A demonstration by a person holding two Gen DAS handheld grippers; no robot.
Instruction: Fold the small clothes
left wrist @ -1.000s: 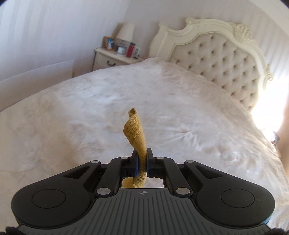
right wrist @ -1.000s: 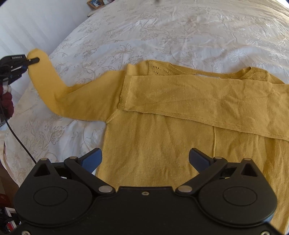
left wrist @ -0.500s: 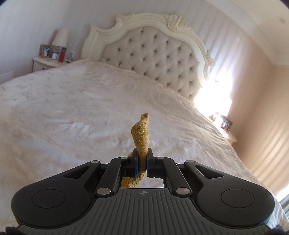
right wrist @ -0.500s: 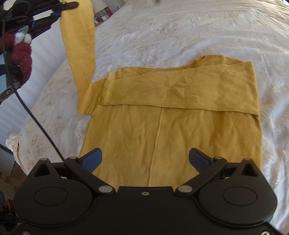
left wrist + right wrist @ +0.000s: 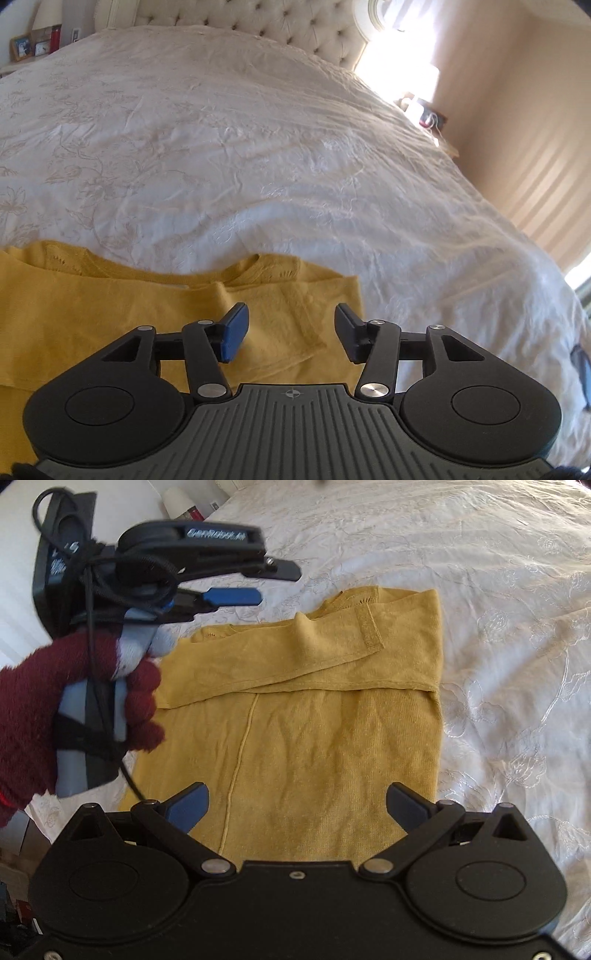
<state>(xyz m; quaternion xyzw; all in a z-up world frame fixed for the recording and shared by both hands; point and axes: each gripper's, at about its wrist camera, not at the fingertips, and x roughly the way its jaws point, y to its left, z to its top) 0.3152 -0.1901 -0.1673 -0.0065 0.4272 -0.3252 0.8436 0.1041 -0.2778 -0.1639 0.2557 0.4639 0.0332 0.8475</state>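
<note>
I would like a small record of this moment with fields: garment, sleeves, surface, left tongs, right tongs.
garment: yellow sweater, lying flat on the bed
sleeves: both folded across the chest; the top sleeve ends with its cuff near the sweater's right edge in the right wrist view
surface: white embroidered bedspread
left tongs: jaws have just been opening, nothing between them, above the folded sleeve; held by a hand in a dark red glove
right tongs: open, empty, over the sweater's lower part
</note>
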